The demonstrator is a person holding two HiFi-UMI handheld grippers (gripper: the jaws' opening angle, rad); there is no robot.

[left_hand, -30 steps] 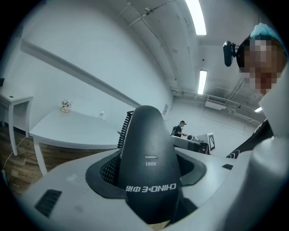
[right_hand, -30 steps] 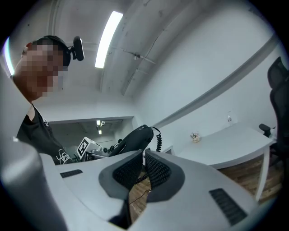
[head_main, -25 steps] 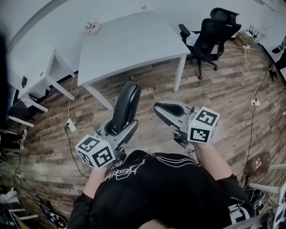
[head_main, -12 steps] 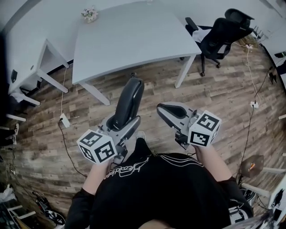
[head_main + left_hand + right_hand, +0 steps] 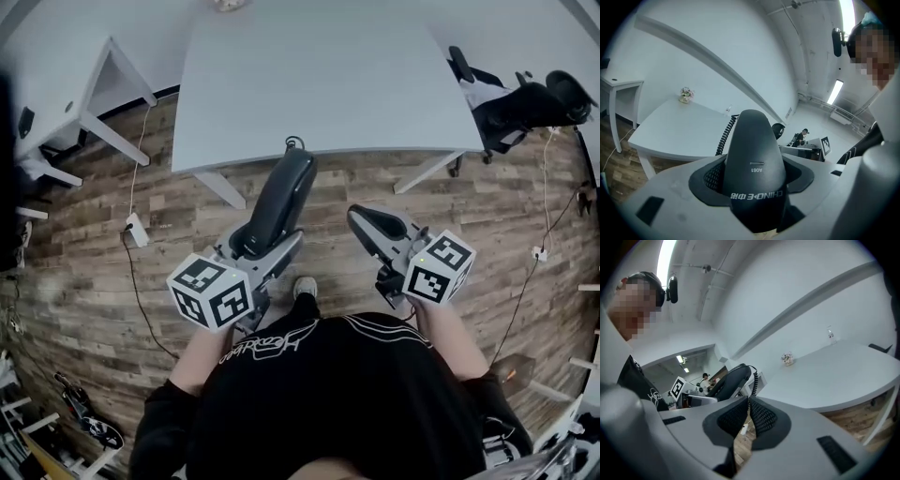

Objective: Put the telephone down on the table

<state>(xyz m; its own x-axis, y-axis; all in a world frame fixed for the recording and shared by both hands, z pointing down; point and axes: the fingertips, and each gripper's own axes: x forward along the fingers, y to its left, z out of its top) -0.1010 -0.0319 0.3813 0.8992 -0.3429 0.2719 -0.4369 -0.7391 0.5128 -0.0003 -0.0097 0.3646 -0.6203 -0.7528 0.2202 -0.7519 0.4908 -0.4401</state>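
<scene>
Nearest the body, the left gripper (image 5: 265,251) is clenched on the lower end of the telephone (image 5: 282,199). The left gripper view shows the dark handset (image 5: 752,161) wedged between both pads and filling the gap. The right gripper (image 5: 368,223) is held just beside it, level with it and apart from it. Its jaws are pressed together on nothing, with the two ribbed pads (image 5: 761,418) meeting at a thin seam.

The handset points forward and upward, away from the person. Under it lies only wood floor (image 5: 112,281), so it is not yet over the bench (image 5: 328,84). In the head view its far tip, where the coiled cord (image 5: 296,144) leaves it, reaches about to the bench's near edge. That view looks so steeply down that the height above the top is hard to judge.

The step in hand appears to be the carry. To do it well, bring the handset forward until its whole length is over bare bench top, well in from the edge. Tip it towards flat and lower it until its long side rests on the surface, and only then let the pads part. The grip is at one end, so the far end will want to swing. Move slowly and watch that the cord does not snag the edge. The right gripper should stay to the side. Beyond, a small ornament (image 5: 686,94) stands at the bench's far side, well clear, and a black chair (image 5: 525,98) stands off to the right.
</scene>
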